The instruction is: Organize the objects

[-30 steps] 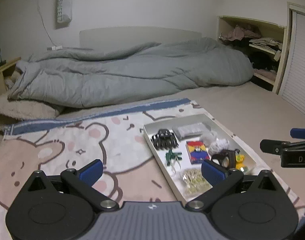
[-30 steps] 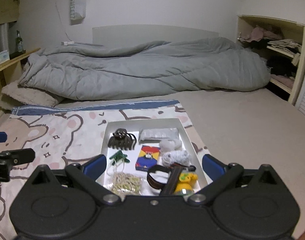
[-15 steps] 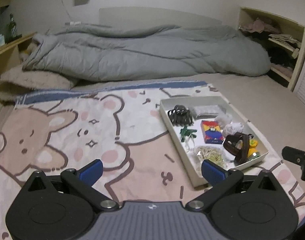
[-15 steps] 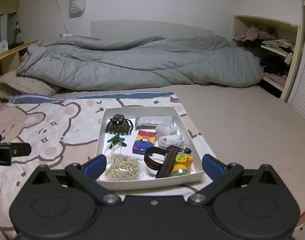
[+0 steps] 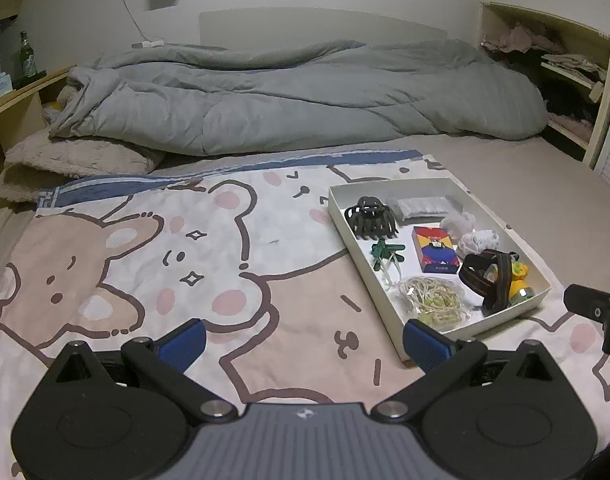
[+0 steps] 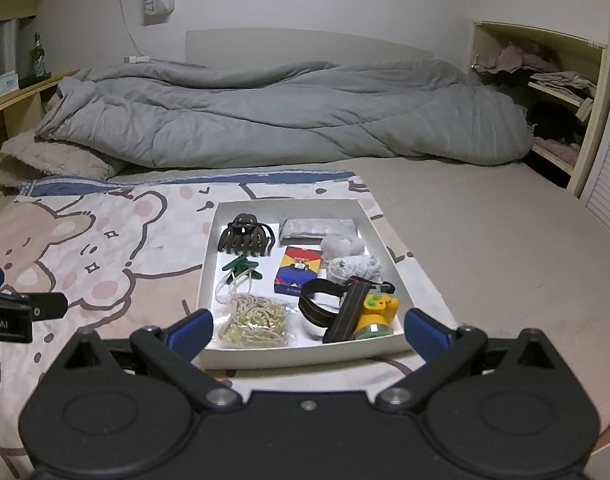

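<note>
A shallow white tray [image 6: 209, 248] [image 5: 347, 236] lies on a bear-print blanket [image 5: 145, 264]. Inside it are a dark claw hair clip [image 6: 247, 237] [image 5: 371, 218], a green clip [image 6: 241, 267], a bag of rubber bands [image 6: 257, 322] [image 5: 435, 306], a colourful card box [image 6: 299, 274] [image 5: 435, 254], a grey packet [image 6: 319, 229], grey fluffy scrunchies [image 6: 351, 258] and a yellow headlamp with a dark strap [image 6: 365, 312] [image 5: 497, 280]. My right gripper [image 6: 307, 326] stands open just in front of the tray's near edge. My left gripper [image 5: 303, 338] hangs open over the blanket, left of the tray.
A rumpled grey duvet [image 6: 285, 116] runs across the back of the bed. Shelves with folded clothes [image 6: 545, 76] stand at the right. A wooden ledge with a green bottle [image 5: 27, 60] is at the left. Bare beige mattress [image 6: 485, 240] lies right of the blanket.
Both grippers have pulled back and away from the tray, which now looks smaller and lies fully in view. The left gripper also swung left over the blanket. Both stayed open.
</note>
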